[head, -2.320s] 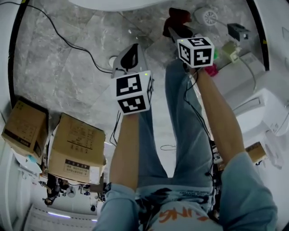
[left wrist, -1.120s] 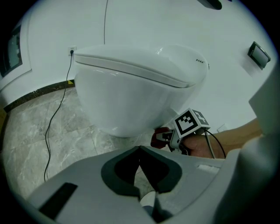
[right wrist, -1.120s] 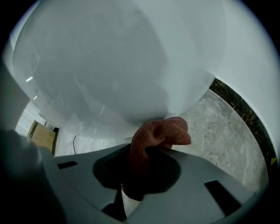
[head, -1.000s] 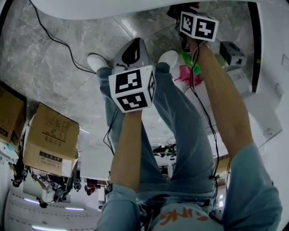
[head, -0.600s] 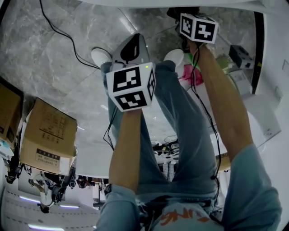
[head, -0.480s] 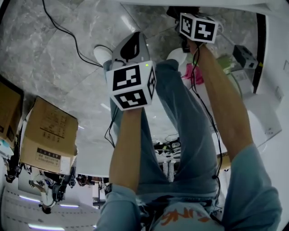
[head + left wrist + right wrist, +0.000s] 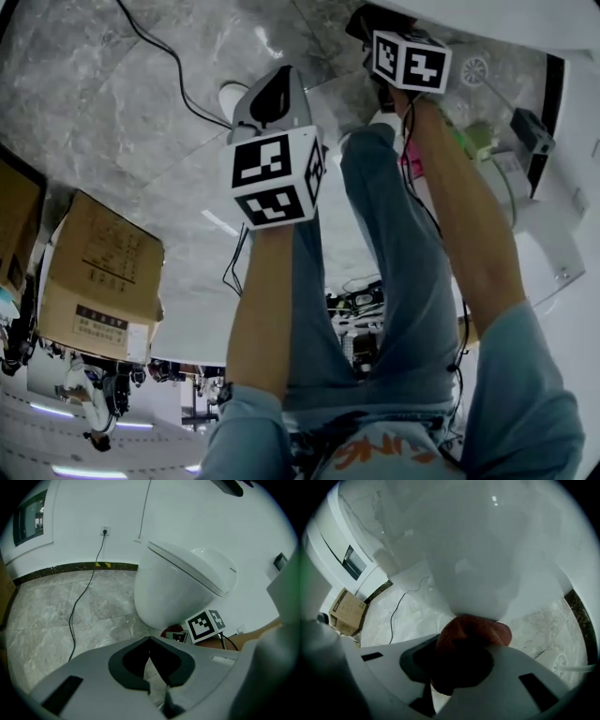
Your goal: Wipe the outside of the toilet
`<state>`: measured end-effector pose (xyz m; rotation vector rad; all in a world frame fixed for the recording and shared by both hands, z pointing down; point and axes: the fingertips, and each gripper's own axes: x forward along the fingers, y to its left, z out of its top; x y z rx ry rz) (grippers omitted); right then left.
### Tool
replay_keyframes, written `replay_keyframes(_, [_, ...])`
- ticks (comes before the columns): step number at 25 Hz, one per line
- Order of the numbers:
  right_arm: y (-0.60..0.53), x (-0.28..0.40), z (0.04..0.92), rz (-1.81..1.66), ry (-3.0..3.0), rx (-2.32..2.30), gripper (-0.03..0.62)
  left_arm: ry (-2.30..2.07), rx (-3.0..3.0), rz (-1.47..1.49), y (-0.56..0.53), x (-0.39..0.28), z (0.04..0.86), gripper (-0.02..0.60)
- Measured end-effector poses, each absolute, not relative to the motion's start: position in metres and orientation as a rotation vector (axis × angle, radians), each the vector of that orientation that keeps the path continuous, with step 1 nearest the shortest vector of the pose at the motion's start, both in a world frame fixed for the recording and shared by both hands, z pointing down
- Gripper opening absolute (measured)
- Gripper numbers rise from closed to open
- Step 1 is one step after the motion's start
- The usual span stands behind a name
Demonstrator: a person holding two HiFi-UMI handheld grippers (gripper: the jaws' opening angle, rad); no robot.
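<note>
Camera's swung a bit since a moment ago. Brown cardboard box (image 7: 98,281) sits far left on the grey marble floor (image 7: 122,122). Left gripper (image 7: 150,641) has its jaws pinched together, empty. Right gripper (image 7: 461,660) is clamped on a dark red cloth (image 7: 474,631), which is pressed against the lower bowl of the white ceramic toilet (image 7: 473,550).

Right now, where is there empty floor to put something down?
A bare patch of marble floor lies between the black cable and the toilet bowl. More lies between that cable and the cardboard box. Under the bowl it is crowded: the red cloth sits against it, and small items cluster beside the person's right arm.
</note>
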<state>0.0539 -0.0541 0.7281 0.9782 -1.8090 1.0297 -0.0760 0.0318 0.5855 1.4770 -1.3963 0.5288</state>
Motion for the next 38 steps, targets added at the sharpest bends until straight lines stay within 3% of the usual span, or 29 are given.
replay_keyframes(19, [-0.074, -0.100, 0.717, 0.979, -1.844, 0.996, 0.057, -1.390, 1.487, 0.520, 0.016, -0.237, 0.594, 0.002])
replay_keyframes(26, [-0.086, -0.145, 0.692, 1.010, -1.960, 0.982, 0.057, -1.382, 1.535, 0.542, -0.005, -0.266, 0.584, 0.000])
replay_keyframes(38, [-0.043, -0.174, 0.541, 1.071, -2.136, 0.938, 0.057, -1.396, 1.659, 0.509, -0.035, -0.276, 0.484, 0.000])
